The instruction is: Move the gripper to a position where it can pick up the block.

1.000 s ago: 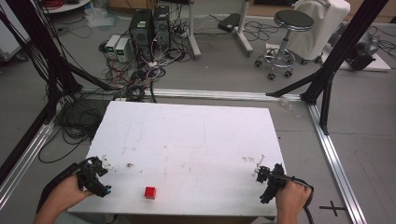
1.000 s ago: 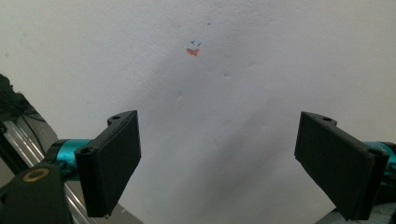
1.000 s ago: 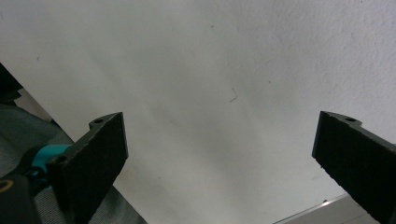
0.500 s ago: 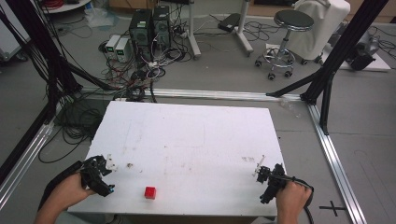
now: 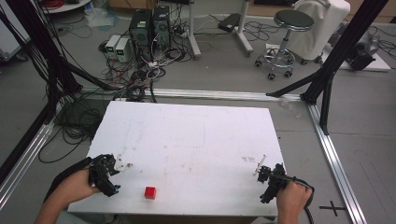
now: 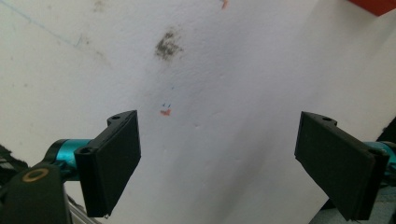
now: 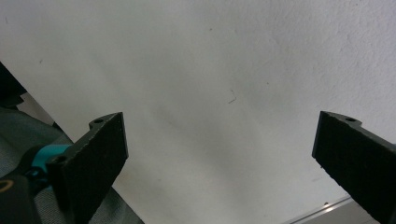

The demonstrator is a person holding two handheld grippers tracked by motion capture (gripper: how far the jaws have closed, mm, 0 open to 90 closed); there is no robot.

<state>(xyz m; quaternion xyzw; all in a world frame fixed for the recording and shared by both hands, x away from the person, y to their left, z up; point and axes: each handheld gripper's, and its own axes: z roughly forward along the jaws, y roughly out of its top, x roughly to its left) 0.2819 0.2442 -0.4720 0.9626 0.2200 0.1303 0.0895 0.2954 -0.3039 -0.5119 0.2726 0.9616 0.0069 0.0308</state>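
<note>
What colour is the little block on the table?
The little block is red. It shows best in the high view, sitting near the front edge of the white table.

The left gripper (image 5: pixel 108 175) sits a touch farther in over the counter (image 5: pixel 196 140) than a second ago, slightly nearer the red cube (image 5: pixel 150 192). Its jaws are spread wide, nothing between them.

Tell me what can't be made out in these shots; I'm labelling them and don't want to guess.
- Red cube: left gripper view, cut off by the top edge, only a corner visible.
- Left tongs and right tongs: high view, too small to judge their opening.
- Marks on the table: high view, too small to read.
</note>
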